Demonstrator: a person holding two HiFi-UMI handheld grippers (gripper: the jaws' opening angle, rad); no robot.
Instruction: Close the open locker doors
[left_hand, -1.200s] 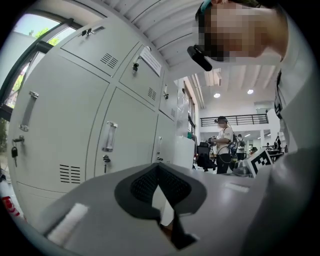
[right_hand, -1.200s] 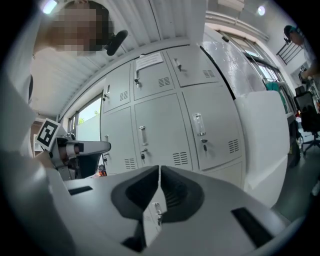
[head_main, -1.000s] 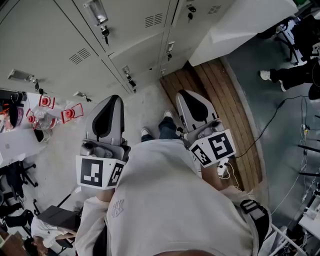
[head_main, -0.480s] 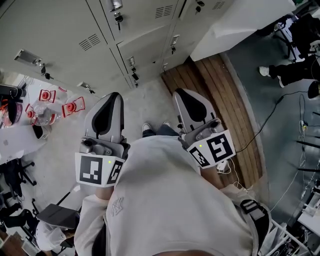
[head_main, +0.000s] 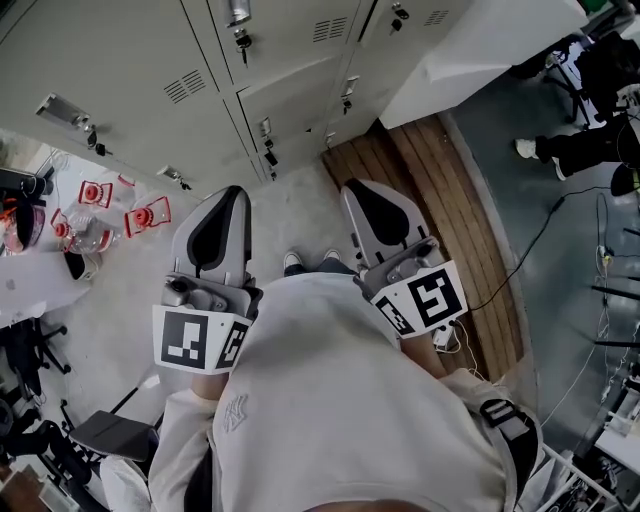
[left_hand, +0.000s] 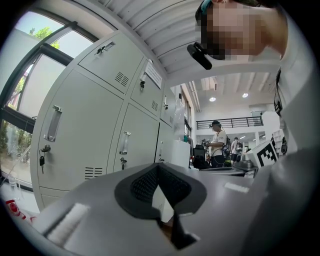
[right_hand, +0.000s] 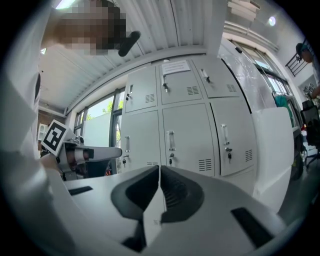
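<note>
Pale grey sheet-metal lockers (head_main: 150, 60) ahead of the person, most doors flush and shut; small keys (right_hand: 170, 161) hang from the locks. A white flat panel (head_main: 480, 50) juts out from the right end of the bank above a brown slatted wooden platform (head_main: 440, 200); probably the open door, can't confirm a hinge. In the right gripper view it stands at the far right.

Left gripper (head_main: 225, 200) clenched, pads meeting at the tips, nothing between them. Right gripper (head_main: 362, 195) also clenched and empty, only a thin slit between the jaws. Both are held low in front of the body, well apart from the lockers.

Handling, judged: thin steel door, light and stiff, swings freely on its hinges; painted face is smooth, so pinching would slip. Better to push flat with closed jaws near the free edge, away from the hinge side. Push gently, since the door could rebound off the frame; avoid the dangling keys.
</note>
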